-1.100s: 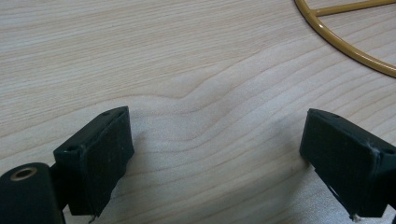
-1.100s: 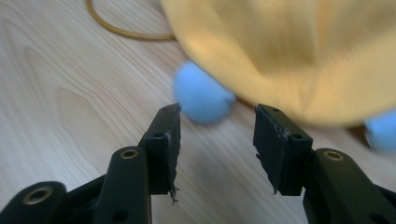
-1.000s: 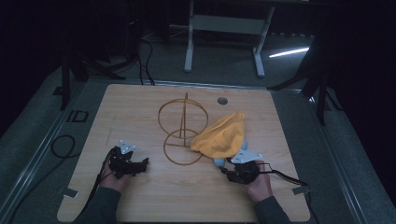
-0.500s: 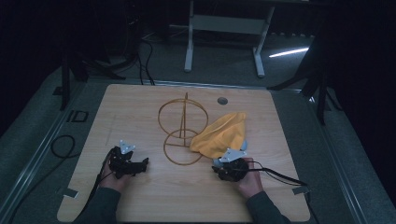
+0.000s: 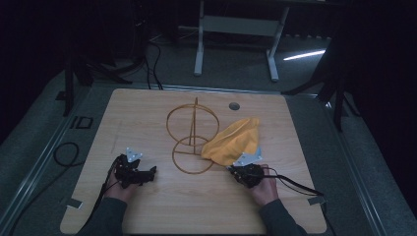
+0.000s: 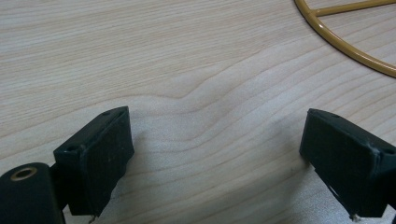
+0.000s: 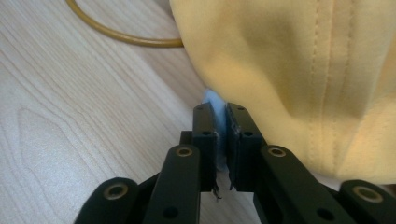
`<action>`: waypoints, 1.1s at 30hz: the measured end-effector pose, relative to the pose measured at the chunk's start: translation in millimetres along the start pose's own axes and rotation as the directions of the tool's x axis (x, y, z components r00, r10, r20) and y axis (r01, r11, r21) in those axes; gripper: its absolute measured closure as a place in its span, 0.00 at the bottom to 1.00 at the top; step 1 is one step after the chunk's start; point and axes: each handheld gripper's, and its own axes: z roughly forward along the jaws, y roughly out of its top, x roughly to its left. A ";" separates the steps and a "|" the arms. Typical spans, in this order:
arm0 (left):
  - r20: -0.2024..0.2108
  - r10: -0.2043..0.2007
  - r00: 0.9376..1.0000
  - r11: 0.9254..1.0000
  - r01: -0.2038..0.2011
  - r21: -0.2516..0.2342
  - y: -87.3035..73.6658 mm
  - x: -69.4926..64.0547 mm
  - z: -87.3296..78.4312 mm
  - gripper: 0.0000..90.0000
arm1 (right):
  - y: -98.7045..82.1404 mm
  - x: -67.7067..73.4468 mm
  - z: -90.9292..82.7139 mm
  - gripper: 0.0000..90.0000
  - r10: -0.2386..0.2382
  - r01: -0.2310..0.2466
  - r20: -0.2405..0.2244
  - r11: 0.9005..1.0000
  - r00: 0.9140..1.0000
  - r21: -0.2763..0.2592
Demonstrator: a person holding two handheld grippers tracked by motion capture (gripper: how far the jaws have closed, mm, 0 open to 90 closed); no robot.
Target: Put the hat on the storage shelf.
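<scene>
Nearest the person, the two hands are seen at the front edge of the wooden table (image 5: 147,211), each holding a gripper. The left gripper (image 5: 150,173) is rested on the bare wood, well apart from the cloth; in its own view its jaws are spread wide with nothing but table grain between them, and a short arc of the wire stand's base ring (image 6: 348,51) is seen beyond, up and to the right.

The right gripper (image 5: 232,170) is placed just at the near lower edge of the yellow cloth (image 5: 233,140). In the right gripper view the jaws are drawn almost together, and a thin pale-blue layer (image 7: 211,100) is pinched between them; whether this is a hem, a label or a lining of the cloth cannot be told. The yellow fabric, with two stitched seams, is bunched directly ahead of and above the jaws, touching them.

Farther out, the cloth is seen draped from the gripper up and away to the right, its long axis running diagonally from the near left towards the far right of the table. Its near left end lies against the brass-coloured wire stand (image 5: 193,132), over the edge of the base ring. Beyond the stand a small round grommet (image 5: 234,105) is set in the table top.

The coming move is judged to turn on this: the cloth is held at its near edge by the right gripper, the stand lies just to the left of that grip, and the left gripper is the farther one, with the stand between it and the cloth.
</scene>
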 end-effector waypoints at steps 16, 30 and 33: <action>0.000 -0.002 1.000 1.000 0.002 -0.002 0.0 -0.2 0.1 0.11 | 13.6 -33.2 -56.3 0.94 0.051 -0.046 0.043 0.991 0.998 -0.125; 0.000 0.000 1.000 1.000 0.000 0.000 0.1 0.0 0.0 0.11 | 39.2 -67.1 -95.3 0.94 0.074 -0.052 0.094 0.975 0.993 -0.214; -0.001 0.001 1.000 1.000 -0.001 0.001 0.2 0.1 -0.1 0.11 | 42.1 -71.8 -98.9 0.94 0.078 -0.054 0.101 0.973 0.992 -0.222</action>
